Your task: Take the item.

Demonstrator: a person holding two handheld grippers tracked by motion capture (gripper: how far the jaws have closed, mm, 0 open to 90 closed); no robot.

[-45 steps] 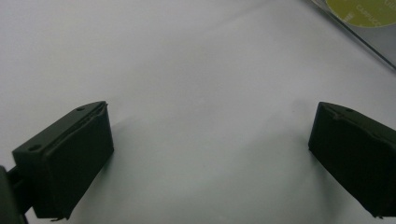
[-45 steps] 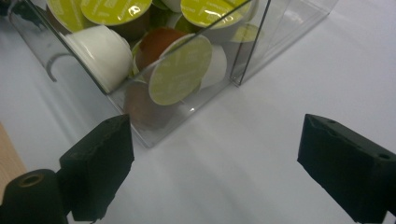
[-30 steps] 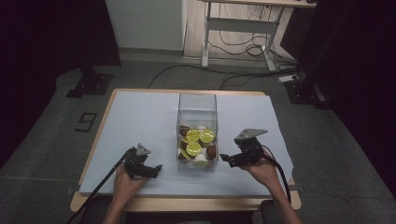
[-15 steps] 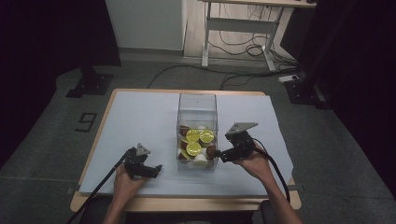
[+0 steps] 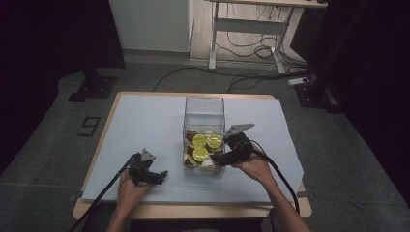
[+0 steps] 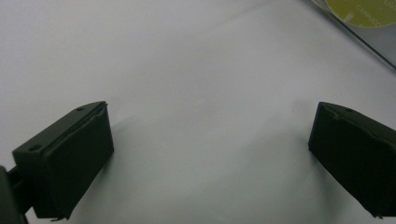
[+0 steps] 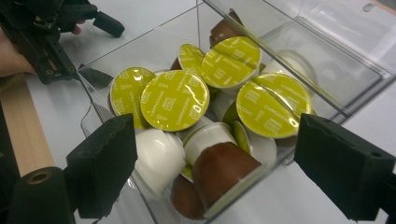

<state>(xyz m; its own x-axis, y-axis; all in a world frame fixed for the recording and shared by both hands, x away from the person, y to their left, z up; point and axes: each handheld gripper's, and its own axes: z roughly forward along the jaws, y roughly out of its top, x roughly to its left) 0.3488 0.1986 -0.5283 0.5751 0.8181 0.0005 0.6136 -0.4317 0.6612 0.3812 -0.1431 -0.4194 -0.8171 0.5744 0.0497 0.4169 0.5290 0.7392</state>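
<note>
A clear plastic box [image 5: 186,121] stands mid-table, holding several coffee capsules [image 5: 200,153] with yellow-green lids, brown cups and white cups. My right gripper [image 5: 218,160] hangs at the box's near right corner, jaws open and aimed into it. In the right gripper view its jaws [image 7: 219,172] straddle a brown capsule [image 7: 224,168] and a white one [image 7: 159,161] without touching them, and the yellow-green lids [image 7: 175,100] lie just beyond. My left gripper [image 5: 159,175] rests on the white table cover left of the box, open [image 6: 210,158], with nothing between its fingers.
The white cover [image 5: 145,121] spreads over the wooden table, whose near edge [image 5: 193,210] is bare wood. The box corner [image 6: 369,37] lies just ahead of the left gripper. A desk frame with cables [image 5: 246,43] stands on the floor behind.
My right gripper has moved left toward the box and now sits at its near right corner over the capsules. The left gripper has stayed where it was.
</note>
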